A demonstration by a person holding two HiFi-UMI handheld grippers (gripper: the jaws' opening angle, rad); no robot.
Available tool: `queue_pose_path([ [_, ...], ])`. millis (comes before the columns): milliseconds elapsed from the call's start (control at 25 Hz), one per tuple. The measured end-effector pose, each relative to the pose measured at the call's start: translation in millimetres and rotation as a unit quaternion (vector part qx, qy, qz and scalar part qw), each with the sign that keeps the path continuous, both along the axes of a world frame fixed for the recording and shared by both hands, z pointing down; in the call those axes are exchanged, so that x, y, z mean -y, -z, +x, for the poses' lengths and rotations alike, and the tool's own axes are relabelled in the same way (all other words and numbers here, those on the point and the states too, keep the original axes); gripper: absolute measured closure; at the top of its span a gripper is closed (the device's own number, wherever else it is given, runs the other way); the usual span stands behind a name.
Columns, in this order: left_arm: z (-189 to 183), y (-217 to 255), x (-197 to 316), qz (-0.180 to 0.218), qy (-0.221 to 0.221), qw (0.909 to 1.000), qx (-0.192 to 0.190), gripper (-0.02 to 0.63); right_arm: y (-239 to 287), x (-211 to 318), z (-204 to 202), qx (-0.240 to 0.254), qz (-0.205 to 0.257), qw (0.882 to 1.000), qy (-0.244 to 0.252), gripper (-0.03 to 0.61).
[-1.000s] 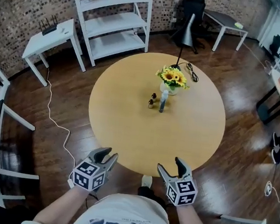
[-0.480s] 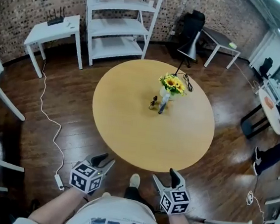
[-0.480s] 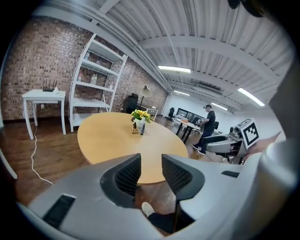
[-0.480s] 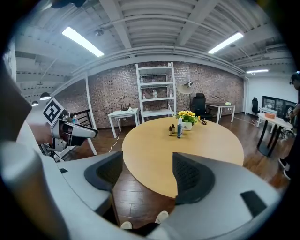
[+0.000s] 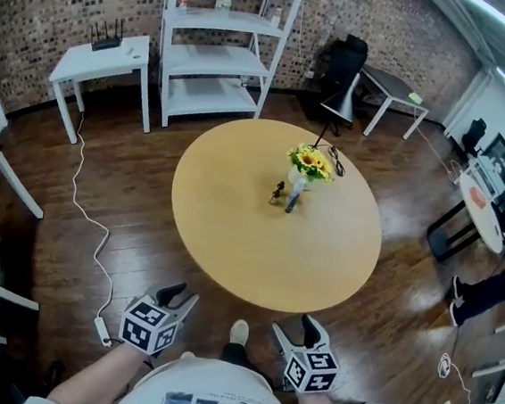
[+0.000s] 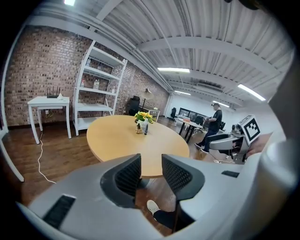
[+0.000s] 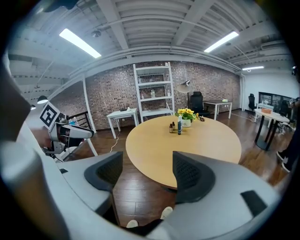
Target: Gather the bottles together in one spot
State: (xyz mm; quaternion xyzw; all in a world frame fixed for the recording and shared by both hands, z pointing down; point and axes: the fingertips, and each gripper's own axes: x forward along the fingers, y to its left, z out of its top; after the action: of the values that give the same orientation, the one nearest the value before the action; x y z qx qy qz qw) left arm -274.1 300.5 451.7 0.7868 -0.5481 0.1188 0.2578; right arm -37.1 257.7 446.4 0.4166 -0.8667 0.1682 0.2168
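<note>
The round wooden table [image 5: 231,239] was the biggest thing before us, standing on a dark plank floor [image 5: 111,182], with a white shelf unit [image 5: 216,49] and a small white side table [image 5: 101,60] behind it against the brick wall.

We held both tools short of the table's near edge, over the floor and close to our body, touching nothing. The left gripper [image 5: 180,298] had its jaws only a narrow gap apart, and its own view showed nothing between the ribbed pads except the floor and a shoe below. The right gripper [image 5: 296,331] had its jaws clearly wider apart, and they were likewise empty, with only the floor and the table's near edge seen through the gap.

A vase of sunflowers [image 5: 309,163] stood toward the far right edge of the table, with a black cable [image 5: 336,155] lying just beyond it.

The bottles stood a little past the table's middle, just beside the vase on its near side and well apart from both grippers. The tall bottle [image 5: 293,196] was slim and upright, pale at the top and dark lower down. The two small brown bottles [image 5: 277,191] stood upright just to its left, very close together; we could not tell whether they touched.
</note>
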Motion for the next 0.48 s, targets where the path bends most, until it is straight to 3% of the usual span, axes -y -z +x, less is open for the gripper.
queue_pose_path([
  [480, 0.6, -11.1, -26.3, -0.019, -0.014, 0.9997, 0.004, 0.499, -10.4, -20.7, -4.0, -0.015, -0.002, 1.0, -0.002, 0.225],
])
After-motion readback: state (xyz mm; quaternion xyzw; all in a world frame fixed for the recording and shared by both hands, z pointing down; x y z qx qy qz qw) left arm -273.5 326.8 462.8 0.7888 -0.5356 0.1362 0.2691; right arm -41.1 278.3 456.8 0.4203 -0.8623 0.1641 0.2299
